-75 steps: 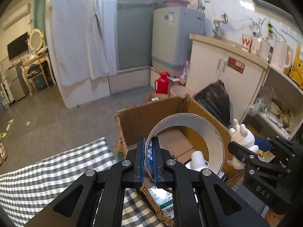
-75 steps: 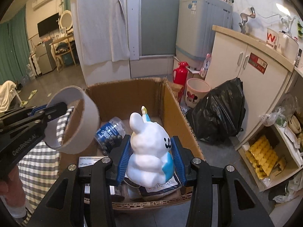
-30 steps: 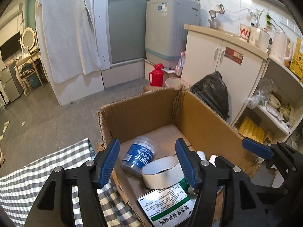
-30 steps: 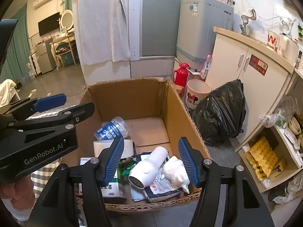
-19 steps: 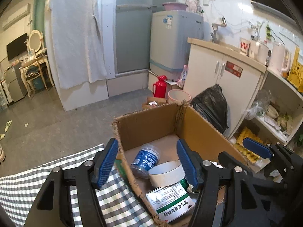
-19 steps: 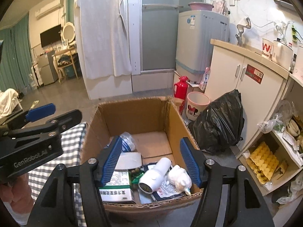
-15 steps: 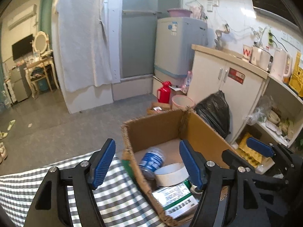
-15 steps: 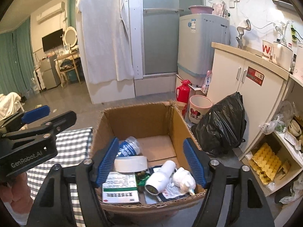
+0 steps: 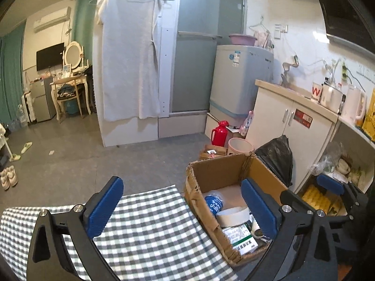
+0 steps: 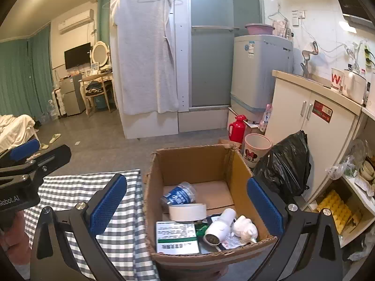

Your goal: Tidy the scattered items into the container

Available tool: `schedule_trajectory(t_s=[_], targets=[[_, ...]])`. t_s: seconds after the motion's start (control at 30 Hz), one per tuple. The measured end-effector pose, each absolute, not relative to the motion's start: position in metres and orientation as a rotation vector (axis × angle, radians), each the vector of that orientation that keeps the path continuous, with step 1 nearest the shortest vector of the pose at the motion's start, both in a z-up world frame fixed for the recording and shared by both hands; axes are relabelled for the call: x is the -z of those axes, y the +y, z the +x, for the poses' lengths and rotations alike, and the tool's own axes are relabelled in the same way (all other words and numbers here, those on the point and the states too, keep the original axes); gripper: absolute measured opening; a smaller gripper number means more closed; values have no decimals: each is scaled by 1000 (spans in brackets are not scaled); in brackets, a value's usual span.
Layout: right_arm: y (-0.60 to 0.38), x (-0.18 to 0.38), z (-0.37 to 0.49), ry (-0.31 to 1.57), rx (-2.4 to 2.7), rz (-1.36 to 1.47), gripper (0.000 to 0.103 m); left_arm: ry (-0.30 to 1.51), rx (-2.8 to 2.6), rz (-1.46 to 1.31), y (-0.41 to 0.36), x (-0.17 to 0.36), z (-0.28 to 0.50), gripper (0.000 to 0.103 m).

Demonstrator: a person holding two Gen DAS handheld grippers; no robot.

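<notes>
The checked cloth point(image 9: 145, 234) covers the surface at the left in both views, and nothing lies on the part of it that shows. Just beside its right edge stands the open cardboard box point(image 10: 236, 171), with its flaps up.

The left gripper point(image 9: 180, 208) is above the cloth and the near corner of the box. Its jaws have just been opening and now stand wide apart, with nothing between the blue pads. The right gripper point(image 10: 187, 201) is above the box, and its jaws also have just been opening; they are wide apart and hold nothing.

All the task's things I can see lie inside the box. The green and white medicine carton point(image 10: 177, 237) lies flat at the near left corner. The white tape roll point(image 10: 187, 212) lies behind it, in the middle. The jar with a blue label point(image 10: 179, 195) lies on its side near the back wall. The small white device point(image 10: 220, 226) lies tilted, and the white rabbit figure point(image 10: 245, 229) lies on its side just beside it, at the near right.

A black bin bag point(image 10: 286, 164) stands on the floor to the right of the box.
</notes>
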State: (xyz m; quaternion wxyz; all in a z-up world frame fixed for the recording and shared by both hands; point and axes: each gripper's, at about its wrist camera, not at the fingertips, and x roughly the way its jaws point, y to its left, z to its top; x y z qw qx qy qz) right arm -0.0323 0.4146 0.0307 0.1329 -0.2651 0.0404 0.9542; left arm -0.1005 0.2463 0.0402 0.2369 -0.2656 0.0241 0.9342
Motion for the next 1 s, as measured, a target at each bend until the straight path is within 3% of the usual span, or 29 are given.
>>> schedule_trajectory(t_s=[1.0], targets=[[285,-44,-34,73,-3015,-757,103,18,-2912,-747,85,-58,-53,103]])
